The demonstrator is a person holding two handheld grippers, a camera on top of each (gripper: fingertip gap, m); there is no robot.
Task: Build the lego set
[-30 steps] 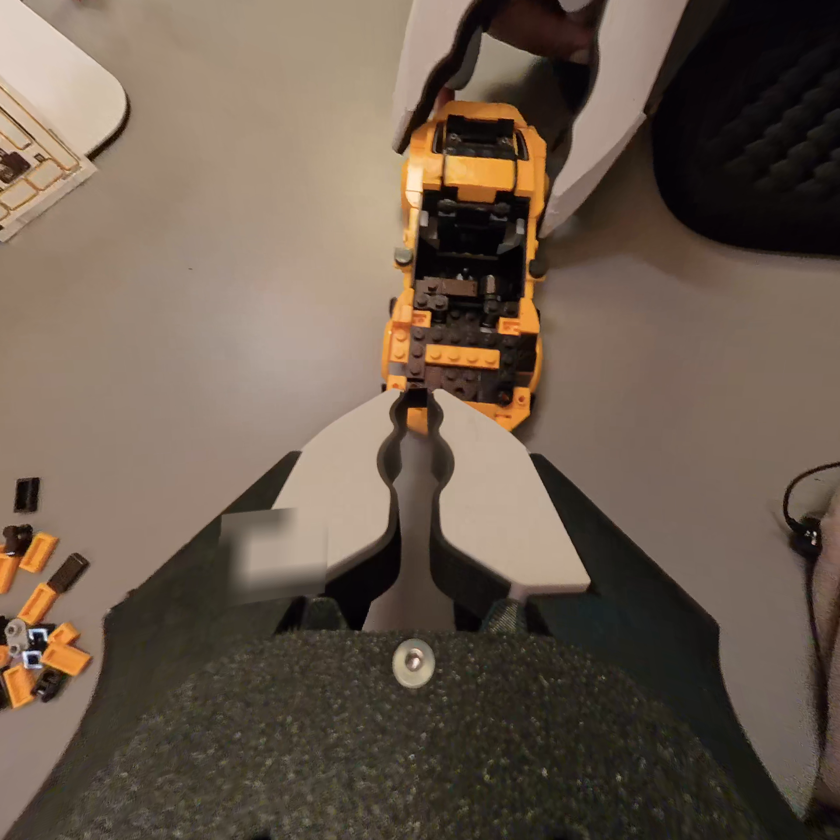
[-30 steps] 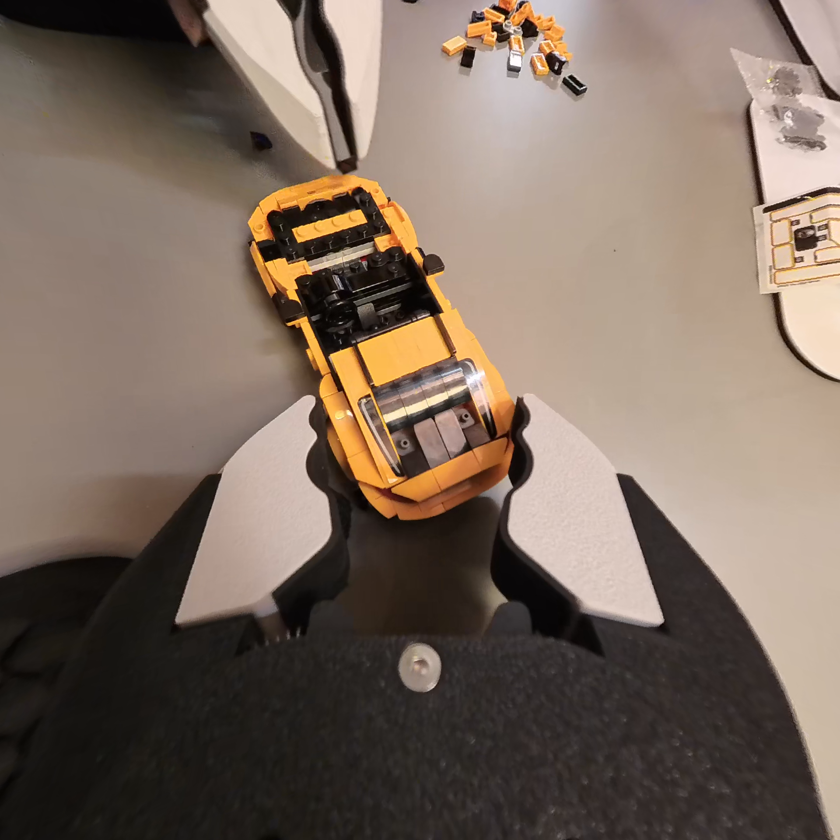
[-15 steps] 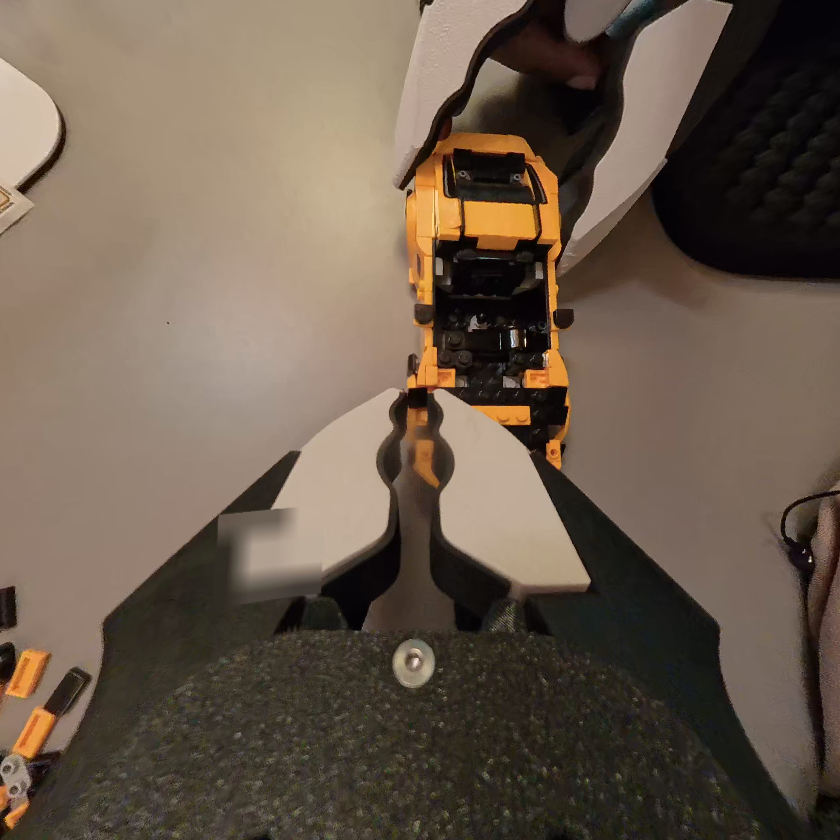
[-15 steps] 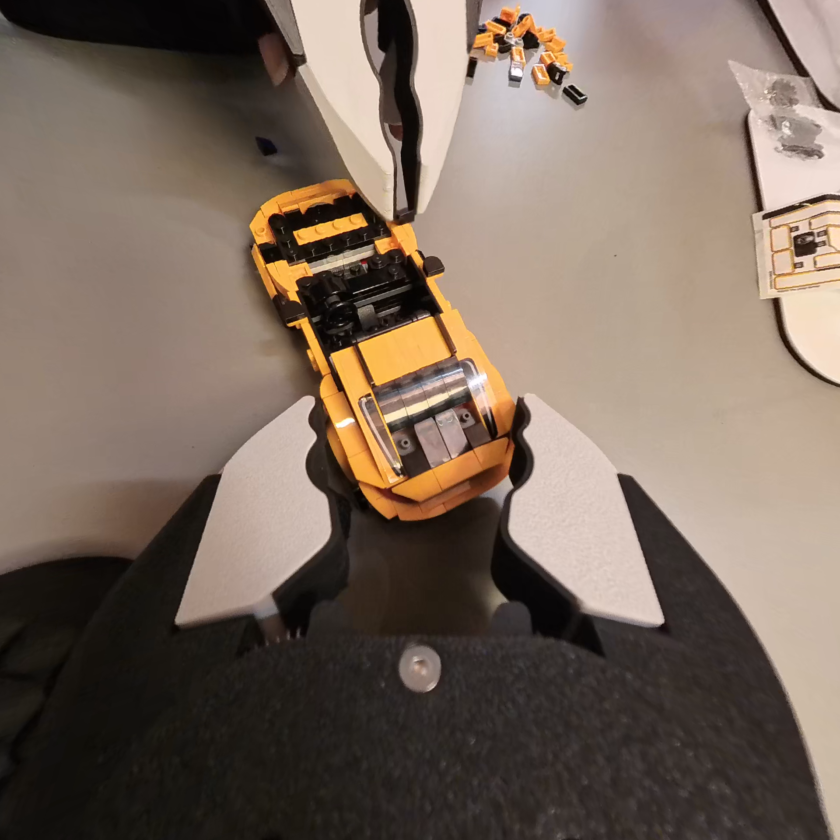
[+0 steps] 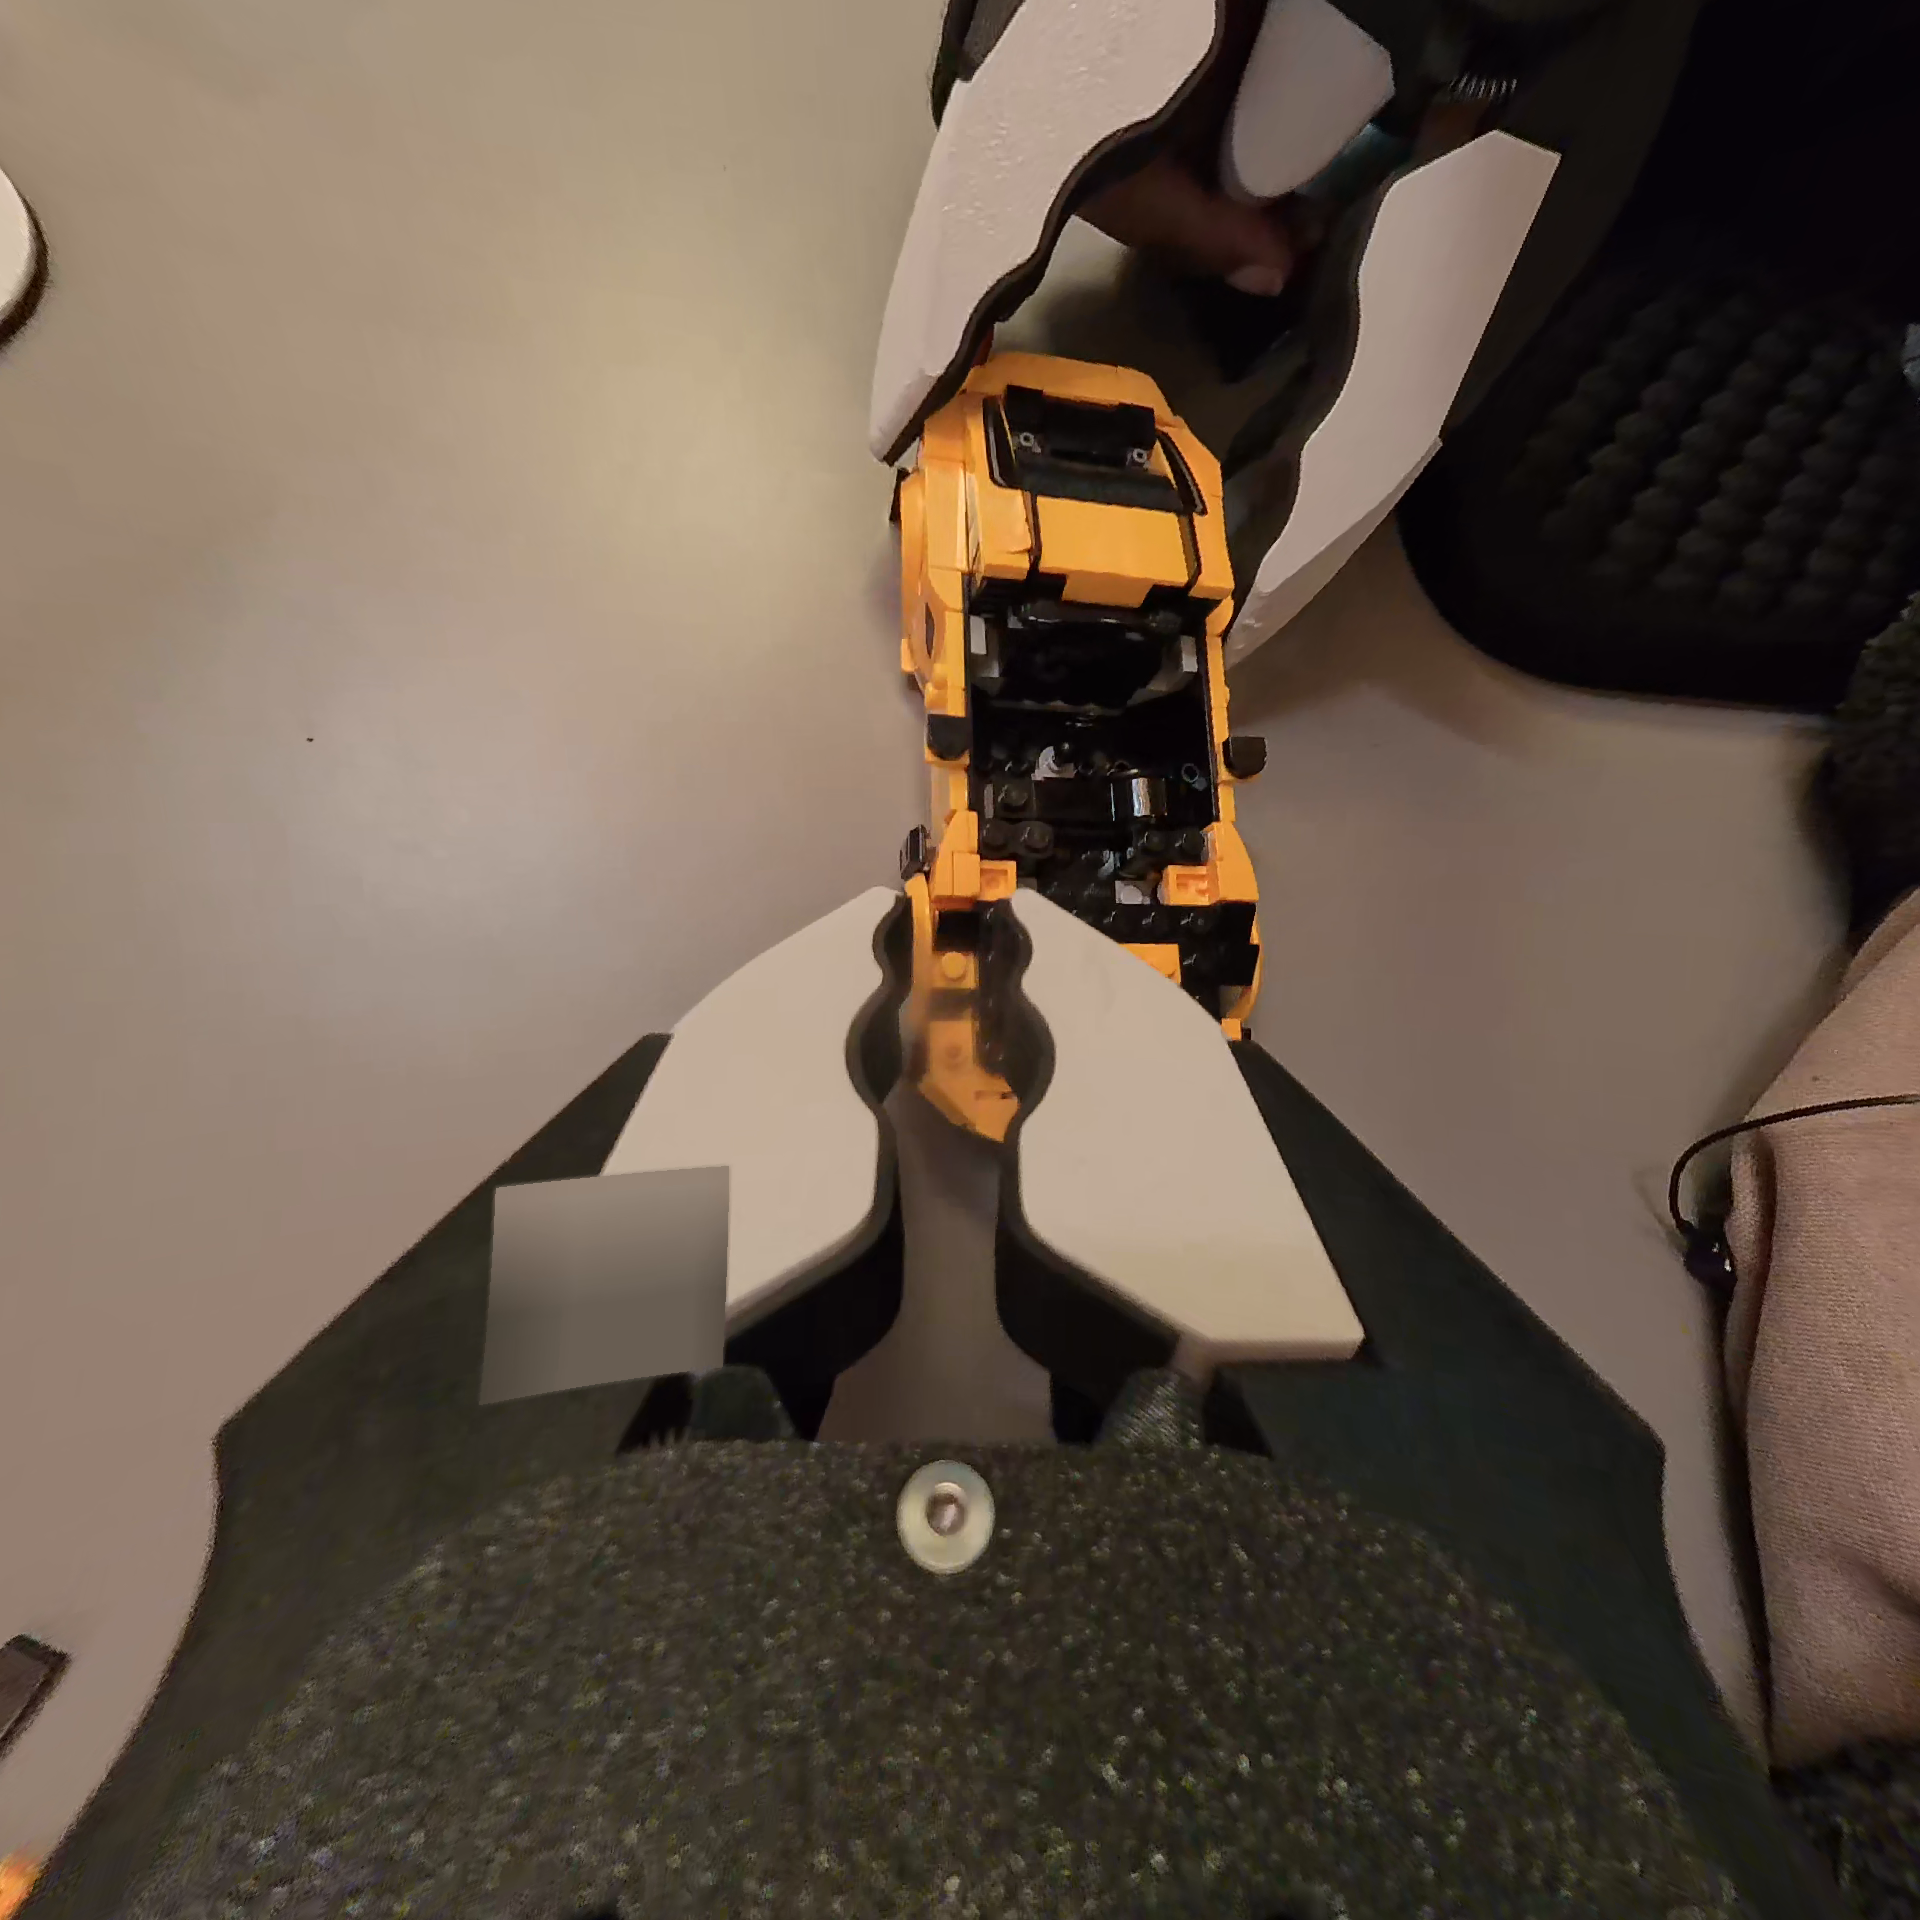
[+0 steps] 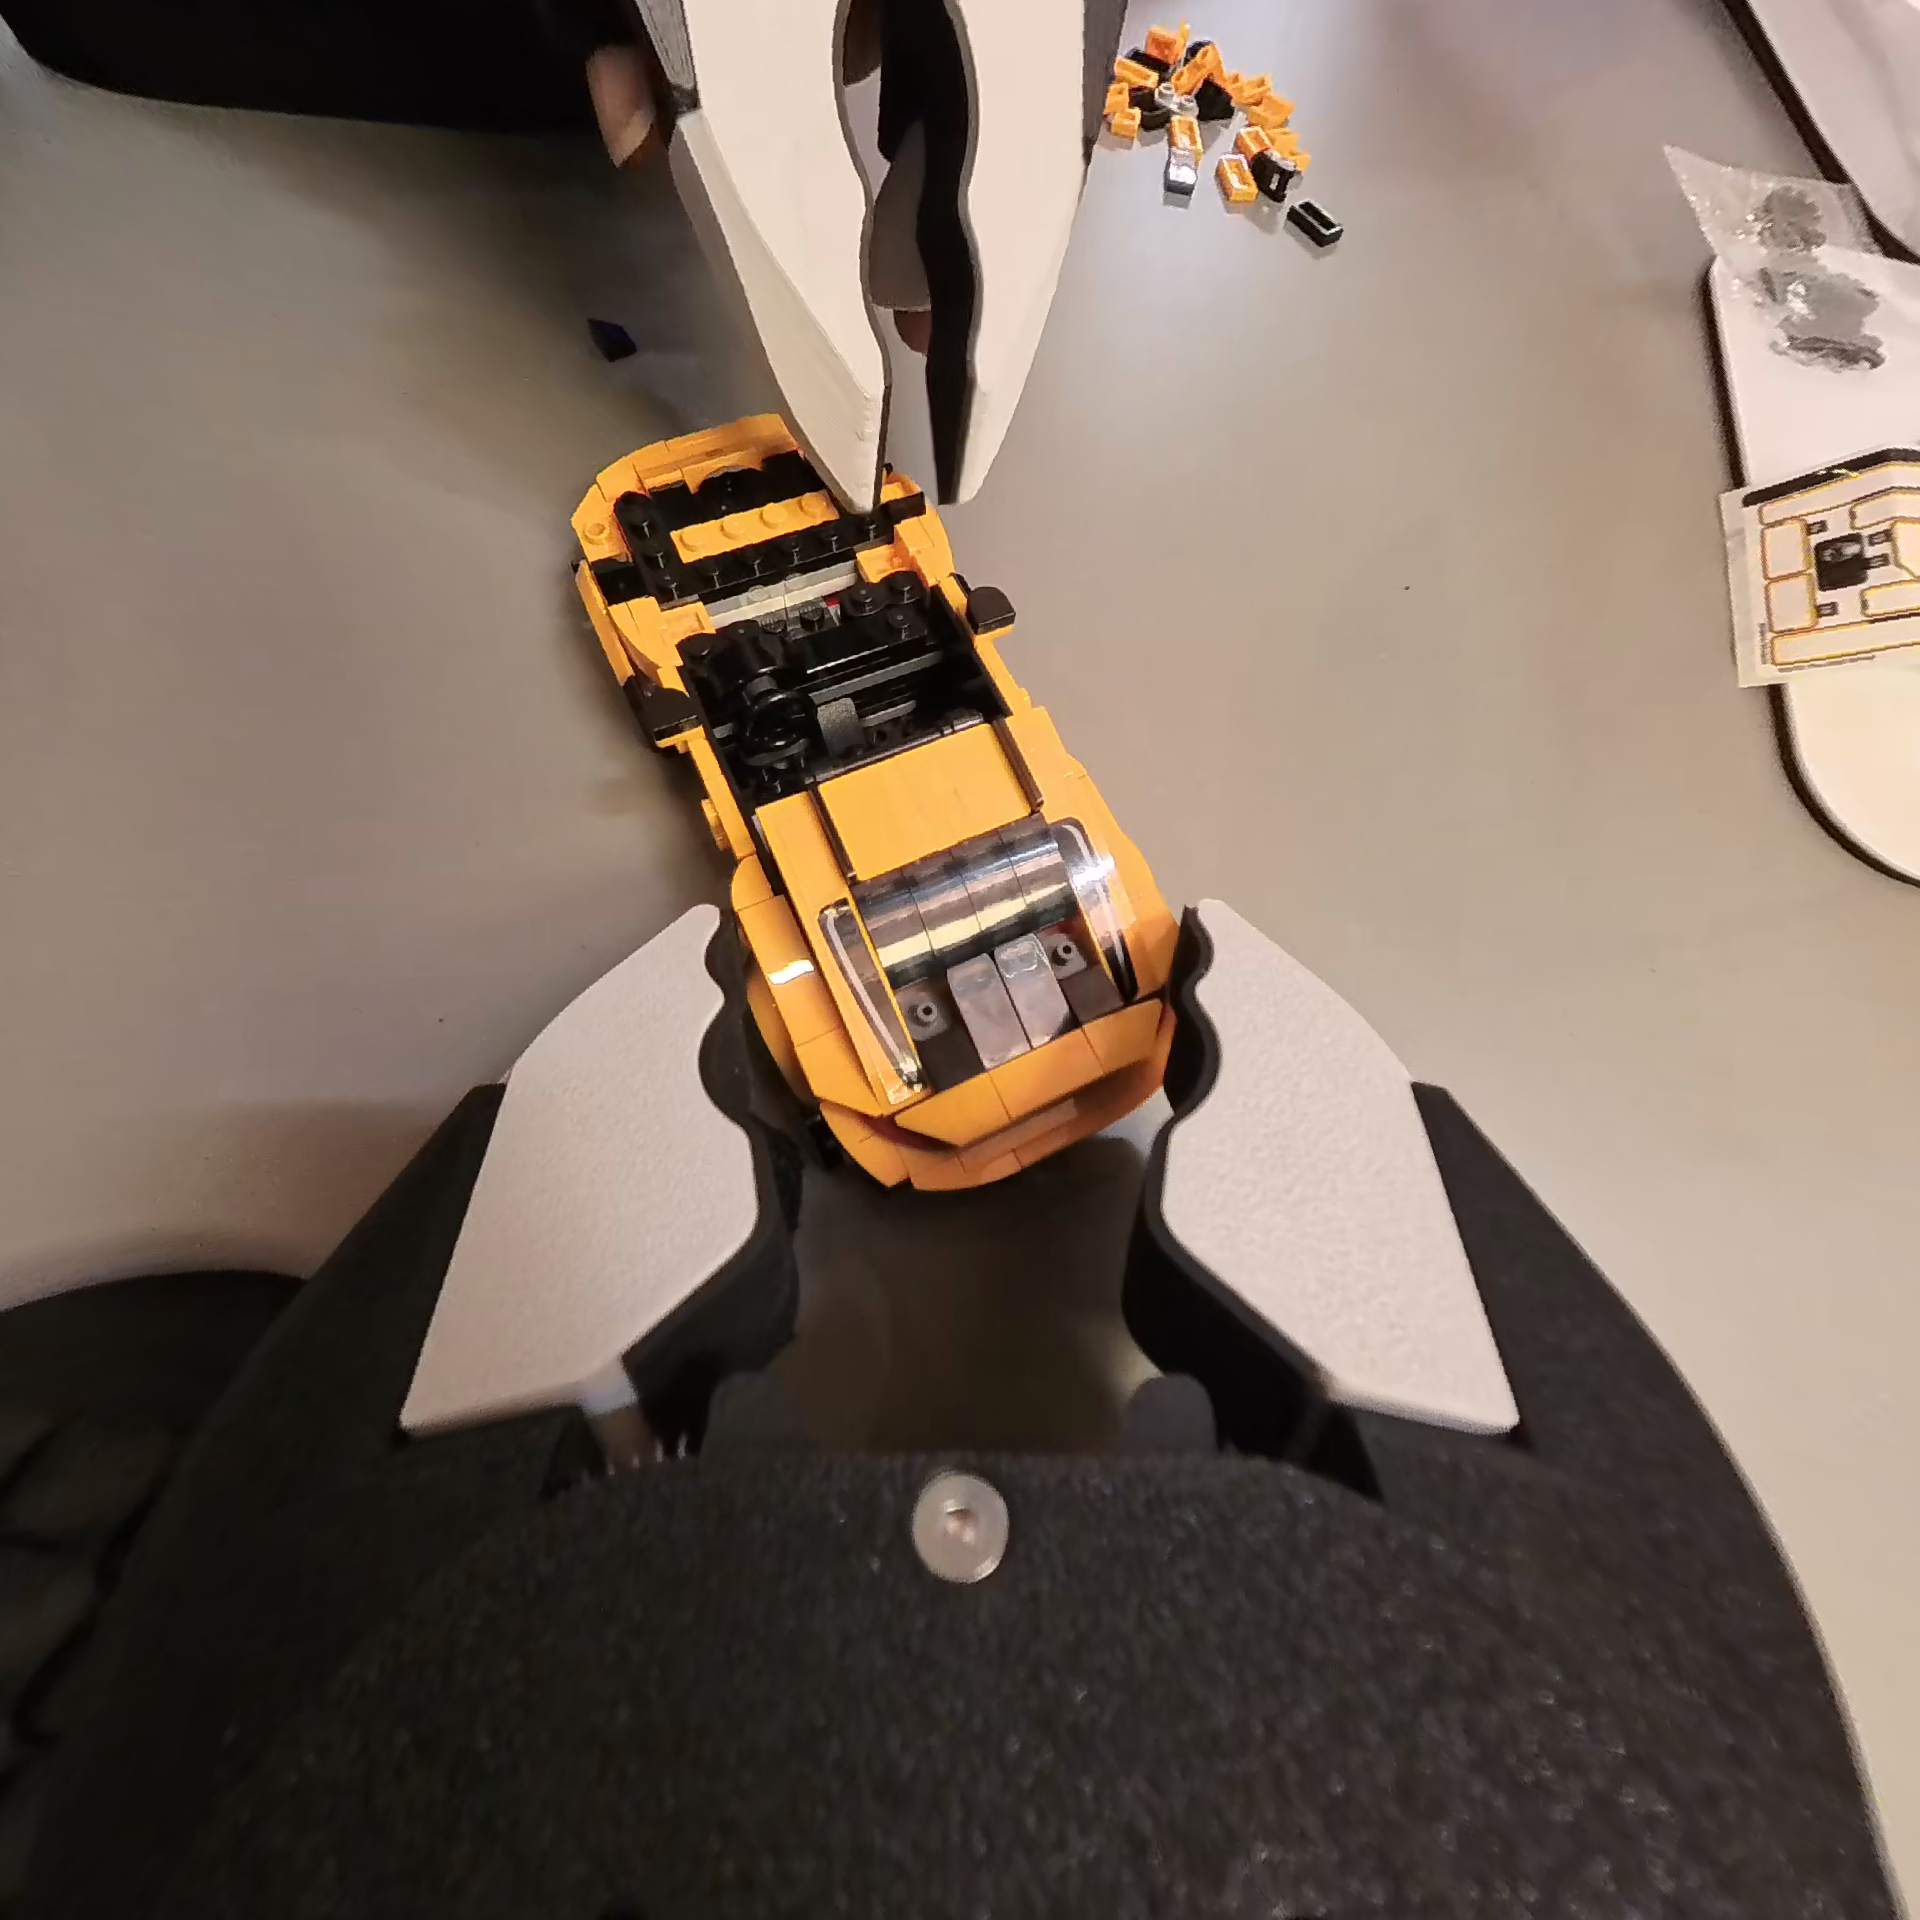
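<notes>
Change since a second ago: the left gripper (image 5: 954, 914) has come forward over the rear deck of the orange lego car (image 6: 873, 831); earlier its tips stood at the car's rear edge. The loose-brick pile has slid out of the left wrist view. The right gripper has not shifted.
Left gripper: fingers nearly together, tips over the rear left corner of the car; whether a small piece is pinched there I cannot tell.
Right gripper (image 6: 951, 925): jaws spread wide, clasping the car's nose on both flanks.
Car position: on the grey table (image 6: 1403, 644), between the two grippers, nose toward the right gripper.
Car build: glossy orange bricks over a black studded floor, open cockpit with a black steering wheel, clear curved windscreen piece, smooth orange bonnet tiles.
Gripper surfaces: flat matt white fingers with wavy black inner edges, on a black speckled foam-like body with one silver screw.
Loose bricks (image 6: 1210, 114): small orange, black and grey pieces, heaped well apart from the car.
Sticker sheet (image 6: 1829, 571): white with orange outlines, on a rounded white tray (image 6: 1860, 790).
Black mat (image 5: 1704, 468): dimpled, near the car's nose.
</notes>
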